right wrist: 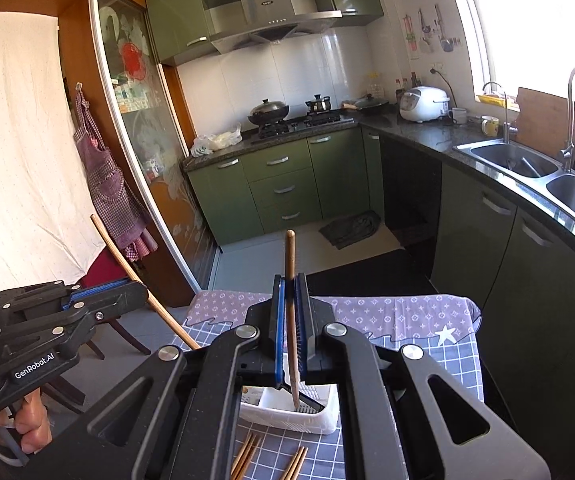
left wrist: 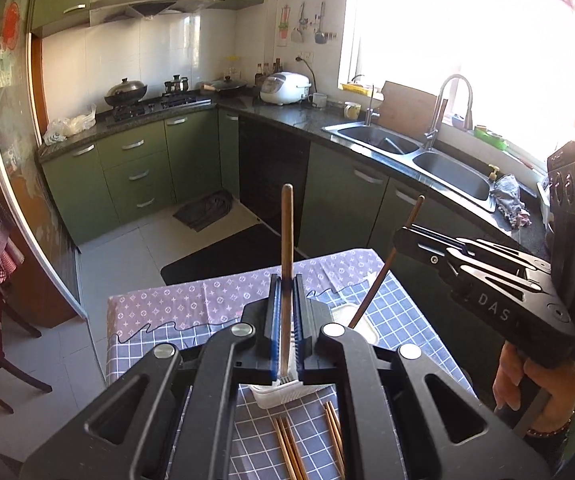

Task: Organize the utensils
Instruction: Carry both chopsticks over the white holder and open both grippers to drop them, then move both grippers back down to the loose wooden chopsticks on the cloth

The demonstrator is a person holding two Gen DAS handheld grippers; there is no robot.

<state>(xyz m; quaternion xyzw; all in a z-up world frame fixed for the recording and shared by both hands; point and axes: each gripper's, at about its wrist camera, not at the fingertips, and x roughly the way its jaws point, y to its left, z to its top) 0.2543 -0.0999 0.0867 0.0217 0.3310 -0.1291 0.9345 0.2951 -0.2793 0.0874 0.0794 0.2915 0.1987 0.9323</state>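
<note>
My left gripper (left wrist: 286,280) is shut on a brown chopstick (left wrist: 287,240) held upright, its lower end in the white utensil holder (left wrist: 287,396). My right gripper (right wrist: 289,282) is shut on another brown chopstick (right wrist: 290,256), whose lower end dips into the white utensil holder (right wrist: 307,420). Each gripper shows in the other's view: the right gripper (left wrist: 401,236) with its chopstick (left wrist: 383,272), the left gripper (right wrist: 135,286) with its chopstick (right wrist: 127,264). Several loose chopsticks (left wrist: 307,440) lie on the checked tablecloth (left wrist: 399,320) in front of the holder; they also show in the right wrist view (right wrist: 271,460).
The small table's far edge (right wrist: 327,300) drops to the tiled floor. Green cabinets, a stove (left wrist: 155,104) and a double sink (left wrist: 415,152) line the kitchen beyond. A chair (right wrist: 103,280) stands at the table's left.
</note>
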